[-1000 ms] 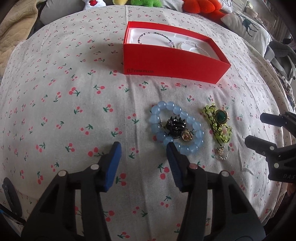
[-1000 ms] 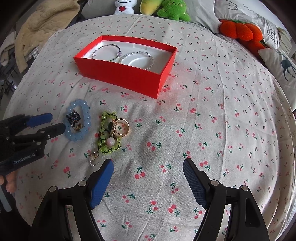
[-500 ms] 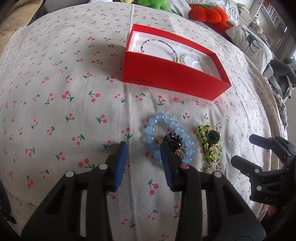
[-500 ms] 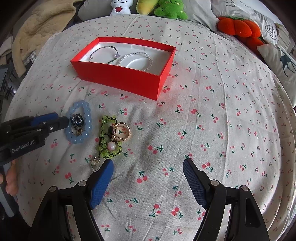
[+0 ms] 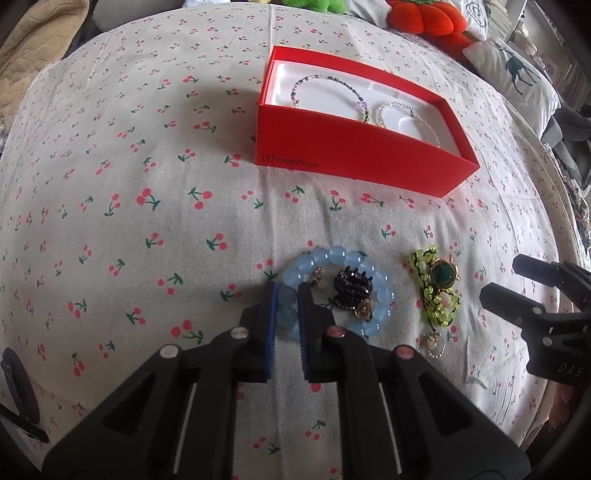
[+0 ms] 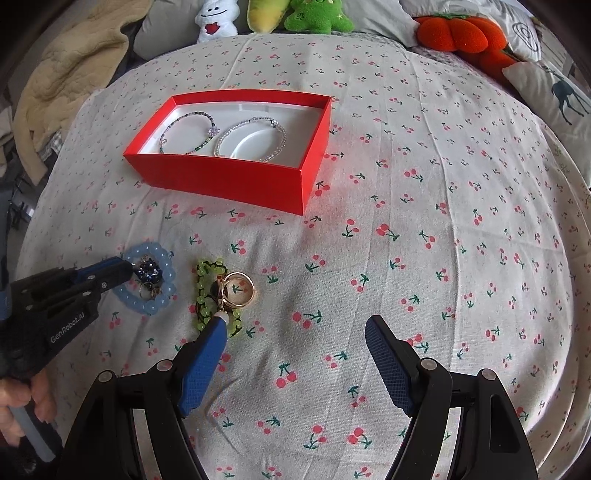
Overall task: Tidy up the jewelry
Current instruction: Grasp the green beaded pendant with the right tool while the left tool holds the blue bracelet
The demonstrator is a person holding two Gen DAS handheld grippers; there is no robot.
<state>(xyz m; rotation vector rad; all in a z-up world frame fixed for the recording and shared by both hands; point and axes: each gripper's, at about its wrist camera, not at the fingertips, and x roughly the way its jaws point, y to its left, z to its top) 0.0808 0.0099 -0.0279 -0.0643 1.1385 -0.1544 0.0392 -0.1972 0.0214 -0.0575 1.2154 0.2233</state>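
Note:
A blue bead bracelet (image 5: 384,295) lies on the cherry-print cloth, ringing a black hair claw (image 5: 351,284) and small gold pieces. My left gripper (image 5: 286,291) is closing, and its blue pads press the bracelet's left beads between them. To the right lie a green bead bracelet (image 5: 439,314) and a gold ring with a green stone (image 5: 443,275). My right gripper (image 6: 295,325) stands open over bare cloth, its left fingertip by the green bracelet (image 6: 201,295). Behind them, a red box (image 6: 229,177) holds two thin bracelets.
Plush toys (image 6: 317,18) and pillows (image 6: 554,85) line the far edge of the bed. A beige blanket (image 6: 66,74) is heaped at the far left. A small earring (image 5: 434,341) lies below the green bracelet. A hand (image 6: 22,402) holds the left gripper's handle.
My left gripper has come forward over the blue bracelet's left side and its jaws have narrowed onto the beads. The right gripper has shifted slightly toward the green bracelet, still wide.

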